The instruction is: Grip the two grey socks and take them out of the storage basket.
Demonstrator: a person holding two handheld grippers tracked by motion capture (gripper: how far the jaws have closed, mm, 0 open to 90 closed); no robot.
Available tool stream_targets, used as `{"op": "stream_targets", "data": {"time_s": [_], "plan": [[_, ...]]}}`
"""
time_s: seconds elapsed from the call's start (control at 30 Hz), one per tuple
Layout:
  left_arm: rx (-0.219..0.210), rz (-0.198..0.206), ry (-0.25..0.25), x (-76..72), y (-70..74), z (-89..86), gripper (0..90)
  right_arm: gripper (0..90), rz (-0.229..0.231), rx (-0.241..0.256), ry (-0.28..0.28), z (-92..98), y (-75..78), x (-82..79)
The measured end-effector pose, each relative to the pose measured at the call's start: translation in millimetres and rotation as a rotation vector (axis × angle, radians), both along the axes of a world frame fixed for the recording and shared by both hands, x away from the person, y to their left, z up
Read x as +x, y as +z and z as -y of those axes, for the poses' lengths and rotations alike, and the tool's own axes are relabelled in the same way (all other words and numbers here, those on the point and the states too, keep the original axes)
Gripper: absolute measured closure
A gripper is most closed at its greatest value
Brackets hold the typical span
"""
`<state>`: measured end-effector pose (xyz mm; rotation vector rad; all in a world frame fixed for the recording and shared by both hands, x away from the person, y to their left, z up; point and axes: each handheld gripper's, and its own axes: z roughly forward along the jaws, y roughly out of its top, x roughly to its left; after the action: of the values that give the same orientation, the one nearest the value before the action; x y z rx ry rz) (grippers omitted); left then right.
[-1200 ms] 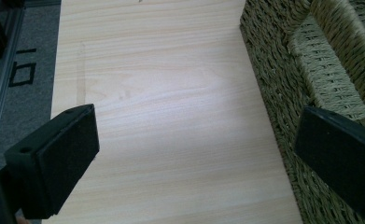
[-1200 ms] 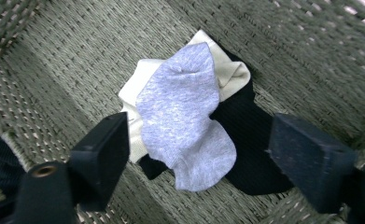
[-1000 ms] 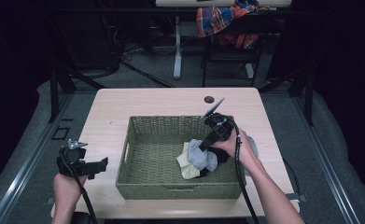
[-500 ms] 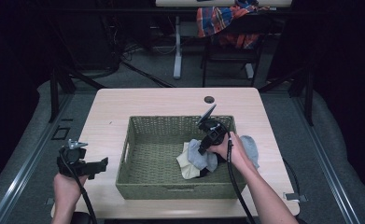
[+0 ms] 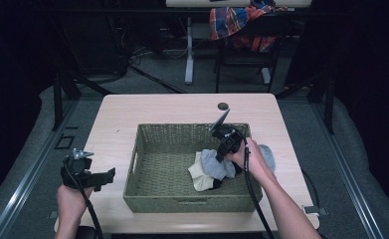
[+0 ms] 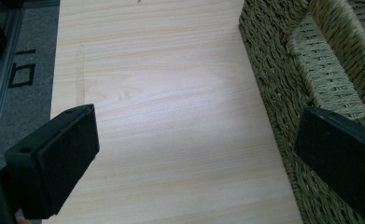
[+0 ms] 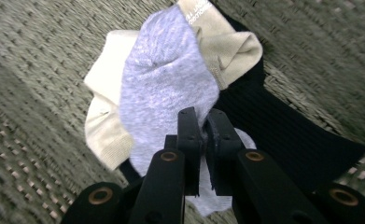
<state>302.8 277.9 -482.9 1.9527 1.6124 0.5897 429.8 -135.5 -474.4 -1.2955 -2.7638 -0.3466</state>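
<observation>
Start at your left: your left gripper (image 5: pixel 85 174) hangs idle over the table's (image 5: pixel 157 107) near-left corner, its jaws spread wide on nothing, with pale, smooth wood grain between them and the basket's (image 5: pixel 132 172) coarse woven wall just beside the one jaw. Moving right, the olive wicker basket is a shallow rectangle with a tight, ribbed weave and a handle slot in its left end. In its right half lies the heap of socks: a cream sock (image 7: pixel 103 126) with a ribbed cuff, a black ribbed sock (image 7: pixel 287 140) underneath, and on top the fuzzy, heathered grey sock (image 7: pixel 166 88). Your right gripper (image 7: pixel 202 128) has its jaws pressed together on an edge of that grey sock, so the step in hand looks like placing or picking it. Next you likely either spread the jaws or lift straight up, gently, since soft knit drags its neighbours along. Another grey piece (image 5: pixel 267 155) lies on the table just outside the right wall.
</observation>
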Motion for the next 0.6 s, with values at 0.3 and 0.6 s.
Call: {"op": "stream_targets", "data": {"time_s": [0.3,0.6], "plan": [[0.000,0.000,-0.001,0.1,0.0,0.2,0.4,85.8,0.043,0.004,0.029,5.4,27.5,-3.5],[-0.003,0.000,-0.002,0.1,-0.2,0.0,0.3,85.8,0.071,0.012,0.048,5.6,52.3,-6.3]]}}
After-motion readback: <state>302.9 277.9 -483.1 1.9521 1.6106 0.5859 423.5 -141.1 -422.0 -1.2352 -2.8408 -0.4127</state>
